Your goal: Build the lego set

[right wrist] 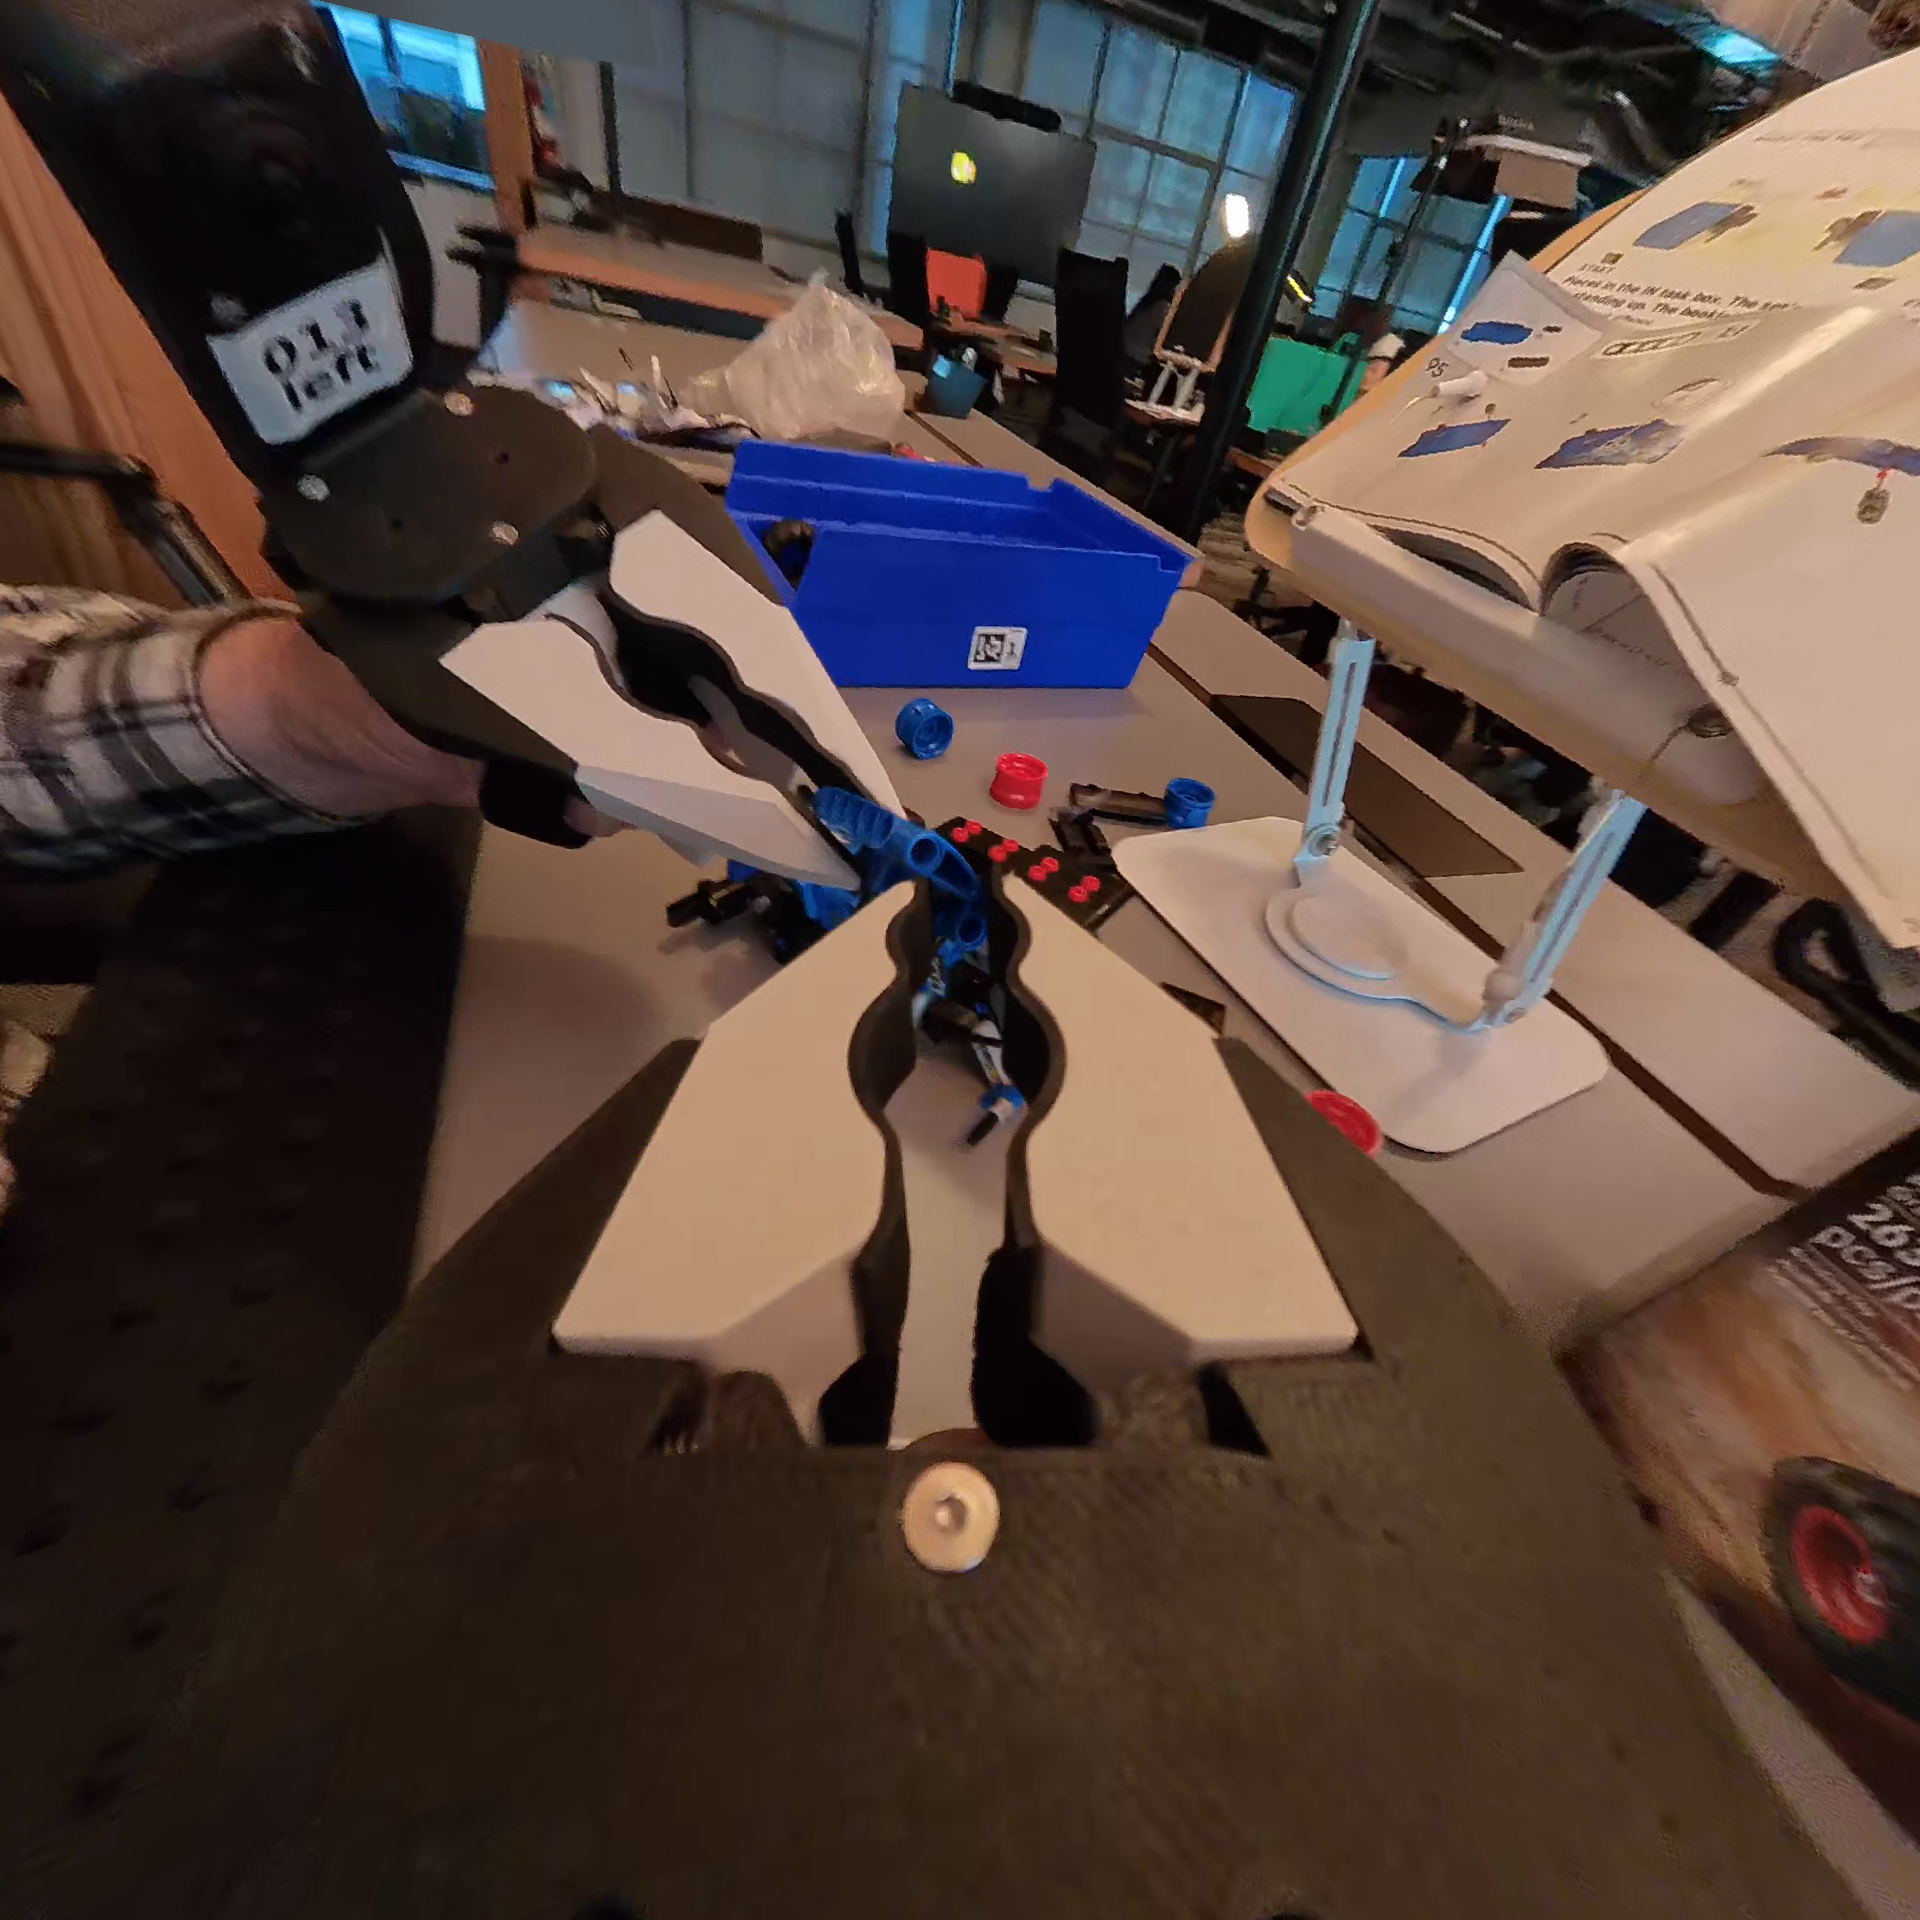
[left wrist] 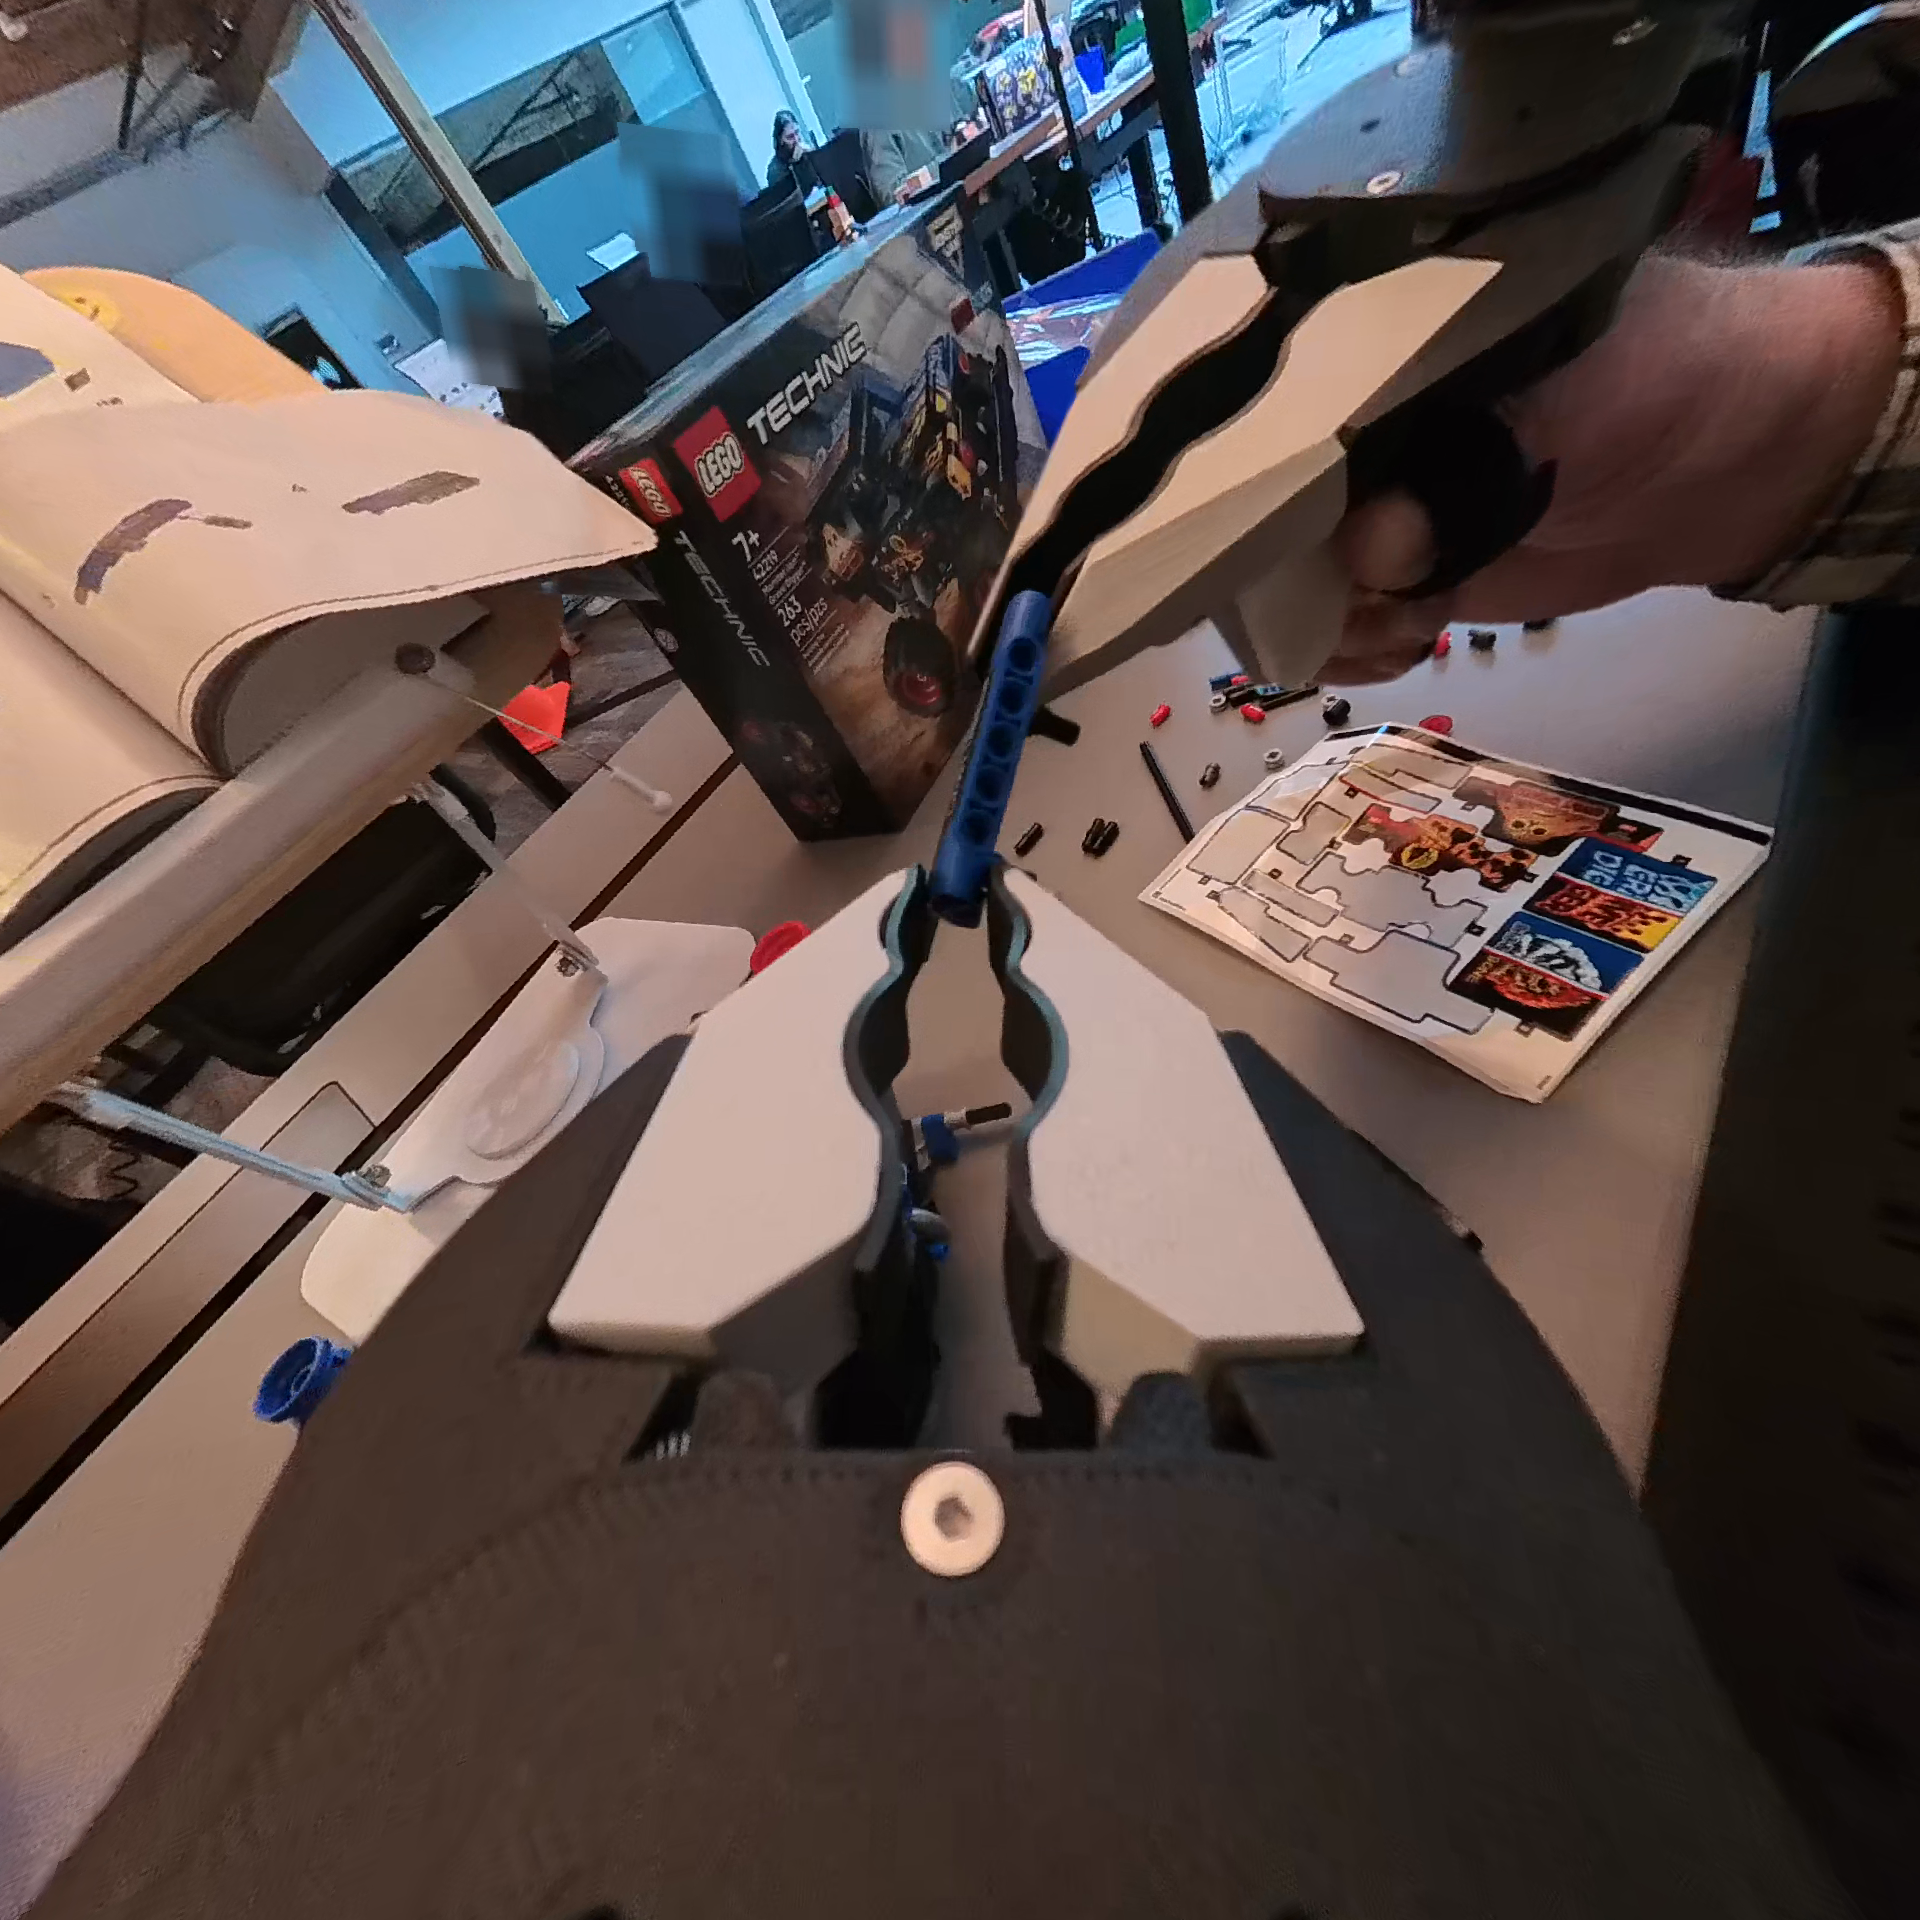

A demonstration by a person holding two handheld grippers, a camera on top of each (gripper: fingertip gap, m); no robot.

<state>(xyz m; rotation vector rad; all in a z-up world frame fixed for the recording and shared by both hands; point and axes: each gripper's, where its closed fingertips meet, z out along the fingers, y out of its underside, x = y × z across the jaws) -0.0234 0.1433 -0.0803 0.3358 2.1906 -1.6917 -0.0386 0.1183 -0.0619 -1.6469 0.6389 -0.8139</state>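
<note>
Left claw: the left gripper (left wrist: 958, 896) sits nearest the lens in the left wrist view; its pale wedge fingers with dark wavy rubber liners are clenched on the lower end of the blue beam (left wrist: 987, 753)
Right claw: the right gripper (right wrist: 956, 891) is pinched on the beam's far end (seen from the left view it comes down from above and to the right, with a hand (left wrist: 1662, 457) behind it); through its own lens the tips close around blue parts, though exactly what they bite is crowded
Task's thing: the blue beam spans tip to tip between the two claws, tilted, lifted clear of the grey table (left wrist: 1299, 1091); below the claws lies a cluster of blue and black parts (right wrist: 769, 894), partly hidden
Doing it well: my judgement is that the beam is being positioned or re-gripped between claws; hold one end firm, loosen the other only once alignment is sure; a narrow tip-hold could let the beam pivot
Materials: the beam is hard glossy plastic, a long bar with a row of round holes; the fingers are matte and faceted
Beyond the claws: a printed cardboard set box (left wrist: 831, 582) stands behind the beam; a sticker sheet (left wrist: 1455, 904) lies flat to the right; a blue bin (right wrist: 966, 592) sits past the tips; round red and blue wheel hubs (right wrist: 1018, 779) are scattered near it
</note>
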